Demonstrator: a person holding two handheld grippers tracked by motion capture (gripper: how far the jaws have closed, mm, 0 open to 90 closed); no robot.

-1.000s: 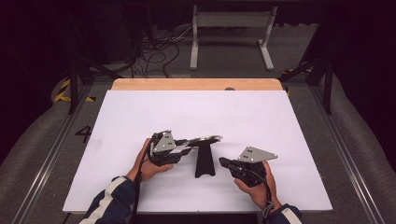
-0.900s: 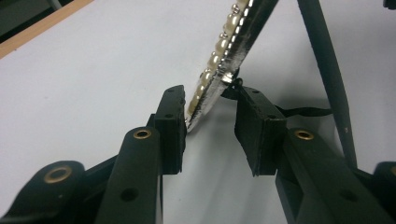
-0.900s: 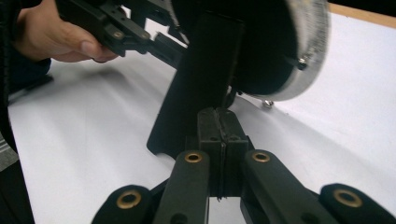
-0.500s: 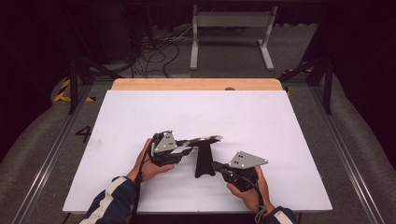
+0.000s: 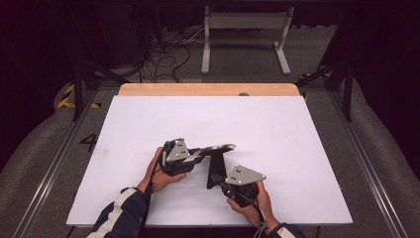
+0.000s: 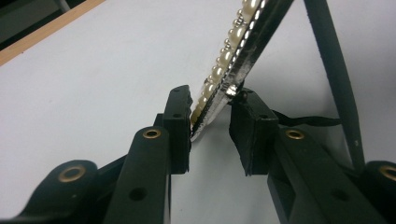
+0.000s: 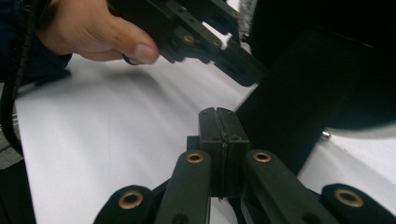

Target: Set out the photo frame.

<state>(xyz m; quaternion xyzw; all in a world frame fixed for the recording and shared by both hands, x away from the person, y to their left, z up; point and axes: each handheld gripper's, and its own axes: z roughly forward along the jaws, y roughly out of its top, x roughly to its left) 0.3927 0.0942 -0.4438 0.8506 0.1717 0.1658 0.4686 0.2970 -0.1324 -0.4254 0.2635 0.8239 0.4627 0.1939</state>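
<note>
Left gripper view: the left gripper point(image 6: 211, 122), jaws just narrowing, grips the pearl-edged frame point(image 6: 233, 60); the right gripper point(image 7: 218, 122) is closed, empty.

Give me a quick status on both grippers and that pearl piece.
Left gripper jaws just closing on the pearl-trimmed strip, its end between them. Right gripper jaws shut, empty, beside the black stand. White table, nothing blocking.

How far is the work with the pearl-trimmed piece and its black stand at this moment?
Done: the left gripper has the edge of the pearl-trimmed piece between its jaws, which have just been closing; the piece is raised off the white table. In hand: the right gripper, jaws shut and empty, sits beside the black stand. Left: probably steadying or moving the stand, then setting the piece down.
</note>
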